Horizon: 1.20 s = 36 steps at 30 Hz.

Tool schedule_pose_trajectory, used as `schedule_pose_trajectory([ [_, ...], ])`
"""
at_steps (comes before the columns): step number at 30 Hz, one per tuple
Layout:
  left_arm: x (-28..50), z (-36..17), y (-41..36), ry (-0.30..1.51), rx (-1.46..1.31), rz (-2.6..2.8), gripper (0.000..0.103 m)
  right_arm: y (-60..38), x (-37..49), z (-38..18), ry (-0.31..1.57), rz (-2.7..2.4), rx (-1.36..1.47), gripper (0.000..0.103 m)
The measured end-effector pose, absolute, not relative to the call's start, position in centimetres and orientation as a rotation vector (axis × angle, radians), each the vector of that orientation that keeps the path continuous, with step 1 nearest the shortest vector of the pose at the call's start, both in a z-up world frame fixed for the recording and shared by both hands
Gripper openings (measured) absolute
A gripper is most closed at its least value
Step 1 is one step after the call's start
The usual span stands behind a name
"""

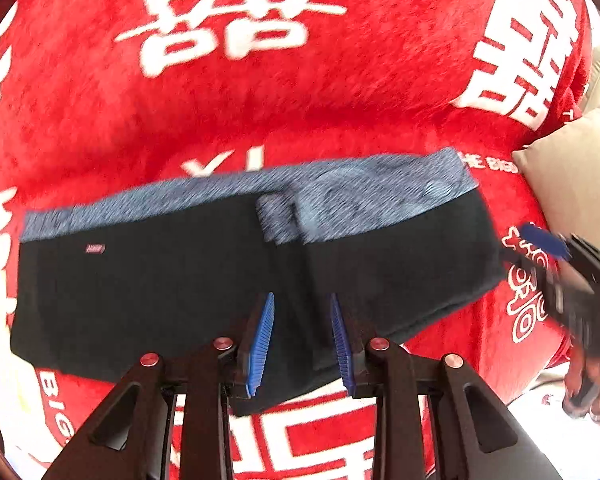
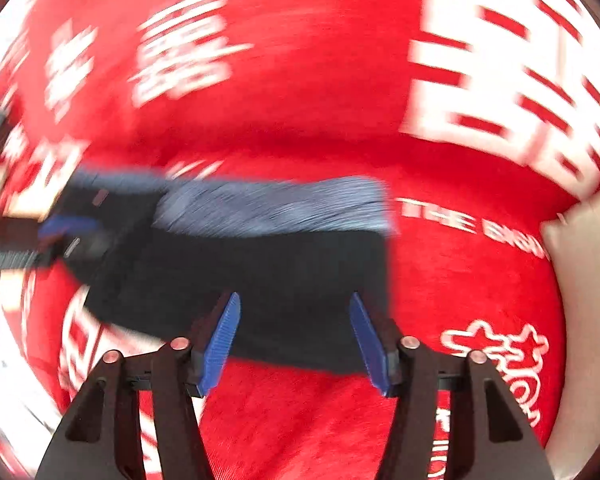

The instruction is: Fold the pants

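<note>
Black pants (image 1: 160,288) with a grey-blue waistband (image 1: 220,200) lie folded flat on a red blanket (image 1: 300,92). My left gripper (image 1: 302,298) points down over their near middle, its blue pads a narrow gap apart with no cloth pinched between them. In the right wrist view, which is blurred, my right gripper (image 2: 295,296) stands wide open over the near right end of the pants (image 2: 260,272), holding nothing. The right gripper (image 1: 548,246) also shows at the right edge of the left wrist view, clear of the cloth. The left gripper (image 2: 68,226) appears at the far left.
The red blanket (image 2: 300,100) with large white characters covers the whole surface. A beige pillow (image 1: 572,184) lies at the right, just beyond the pants' right end, also seen as the pillow (image 2: 588,280). A gloved hand (image 1: 592,364) holds the right tool.
</note>
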State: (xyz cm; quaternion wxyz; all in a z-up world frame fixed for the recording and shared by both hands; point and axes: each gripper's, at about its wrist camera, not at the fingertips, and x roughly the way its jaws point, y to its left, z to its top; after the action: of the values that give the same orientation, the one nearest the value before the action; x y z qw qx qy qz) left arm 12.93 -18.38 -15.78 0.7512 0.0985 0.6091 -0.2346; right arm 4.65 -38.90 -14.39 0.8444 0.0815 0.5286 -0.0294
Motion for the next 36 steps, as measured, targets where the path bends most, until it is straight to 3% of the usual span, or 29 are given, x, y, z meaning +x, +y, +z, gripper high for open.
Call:
schedule_pose_trajectory([
  [1,13.1,-16.0,-19.2,1.328,0.222,-0.518,0.031,-40.5,5.3,-14.6,1.13,-0.094,0.222,0.038],
  [2,13.1,-16.3,-20.0,1.329,0.231,-0.522,0.031,-42.0,6.1,-14.9,1.146,-0.123,0.277,0.036],
  [12,12.9,-20.9,-22.7,1.394,0.287,-0.465,0.031,-49.9,14.2,-19.2,1.205,-0.208,0.66,0.037],
  [15,12.9,-21.4,-22.4,1.403,0.285,-0.458,0.031,-49.4,16.0,-20.7,1.258,-0.159,0.676,0.039],
  [20,13.0,-21.6,-23.2,1.39,0.31,-0.46,0.031,-47.6,16.9,-21.8,1.347,-0.215,0.471,0.028],
  [26,13.7,-22.4,-23.9,1.386,0.333,-0.461,0.031,-48.5,17.0,-23.1,1.35,-0.263,0.477,0.028],
  [28,13.5,-22.6,-23.7,1.384,0.345,-0.445,0.045,-48.6,16.8,-22.9,1.335,-0.258,0.502,0.028],
  [29,13.2,-22.5,-23.3,1.382,0.354,-0.421,0.058,-48.7,16.6,-22.7,1.325,-0.257,0.518,0.03],
  [31,13.3,-22.1,-22.2,1.403,0.305,-0.418,0.058,-49.6,15.3,-21.3,1.285,-0.263,0.581,0.045],
  [36,13.7,-20.2,-20.9,1.375,0.277,-0.385,0.058,-50.1,10.7,-18.0,1.248,-0.303,0.54,0.047],
])
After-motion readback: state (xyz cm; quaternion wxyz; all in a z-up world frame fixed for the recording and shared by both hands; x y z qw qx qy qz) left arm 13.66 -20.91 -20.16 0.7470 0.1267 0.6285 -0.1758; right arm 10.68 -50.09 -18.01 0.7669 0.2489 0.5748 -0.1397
